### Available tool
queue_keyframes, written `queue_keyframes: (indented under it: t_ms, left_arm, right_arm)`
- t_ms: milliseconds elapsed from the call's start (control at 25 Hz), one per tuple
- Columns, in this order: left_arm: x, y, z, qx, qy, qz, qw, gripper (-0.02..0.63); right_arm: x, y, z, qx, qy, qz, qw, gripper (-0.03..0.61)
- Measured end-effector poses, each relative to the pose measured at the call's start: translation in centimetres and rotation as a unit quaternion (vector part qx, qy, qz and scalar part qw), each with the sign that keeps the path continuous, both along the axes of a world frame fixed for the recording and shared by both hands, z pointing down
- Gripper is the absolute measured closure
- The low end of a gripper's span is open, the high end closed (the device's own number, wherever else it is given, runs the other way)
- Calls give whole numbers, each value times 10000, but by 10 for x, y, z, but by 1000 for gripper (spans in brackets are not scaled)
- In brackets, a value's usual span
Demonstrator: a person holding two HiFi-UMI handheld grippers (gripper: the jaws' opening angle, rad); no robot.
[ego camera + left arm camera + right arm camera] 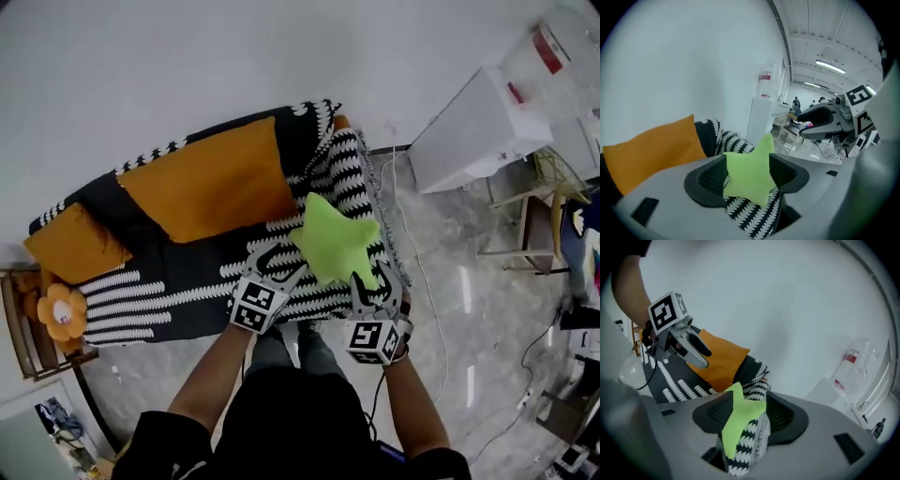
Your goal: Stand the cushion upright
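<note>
A lime-green star-shaped cushion [336, 242] is lifted above the right end of a sofa draped in a black-and-white patterned cover [178, 286]. My left gripper [284, 262] is shut on the star's lower left point, and the cushion [747, 174] fills the gap between its jaws [749, 165]. My right gripper [368, 286] is shut on the lower right point [737, 416], seen edge-on between its jaws [749, 409]. Patterned cloth shows right under that point; I cannot tell whether it is pinched too.
Against the sofa back leans a large orange cushion [211, 178], with a smaller one [75, 244] at the left end. An orange flower cushion [61, 312] lies on a wooden side table. A white cabinet [478, 127] stands to the right, with a cable [427, 281] on the floor.
</note>
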State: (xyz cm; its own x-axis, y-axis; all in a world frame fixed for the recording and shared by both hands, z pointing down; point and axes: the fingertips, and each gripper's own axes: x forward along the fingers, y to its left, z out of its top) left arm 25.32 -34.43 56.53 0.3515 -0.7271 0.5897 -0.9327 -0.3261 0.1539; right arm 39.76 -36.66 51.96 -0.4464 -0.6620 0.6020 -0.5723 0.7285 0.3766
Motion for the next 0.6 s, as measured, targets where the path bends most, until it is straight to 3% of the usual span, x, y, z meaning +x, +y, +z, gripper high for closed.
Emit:
queue_keyframes:
  t_ms: [80, 200, 400, 600]
  left_arm:
    - [-7, -2, -26, 249, -94, -99, 9996, 335]
    - [-20, 2, -55, 500, -329, -363, 9975, 414]
    - [-37, 13, -105, 903, -600, -708, 9916, 447]
    - [-82, 45, -155, 1447, -667, -1463, 9763, 489]
  right_arm:
    - [-6, -1, -26, 143, -271, -101, 9995, 358]
    - [-13, 1, -49, -74, -932, -151, 9955, 383]
    - [-39, -3, -89, 606, -964, -699, 9910, 491]
    - [-80, 13, -146, 1137, -1848, -1319, 9672, 529]
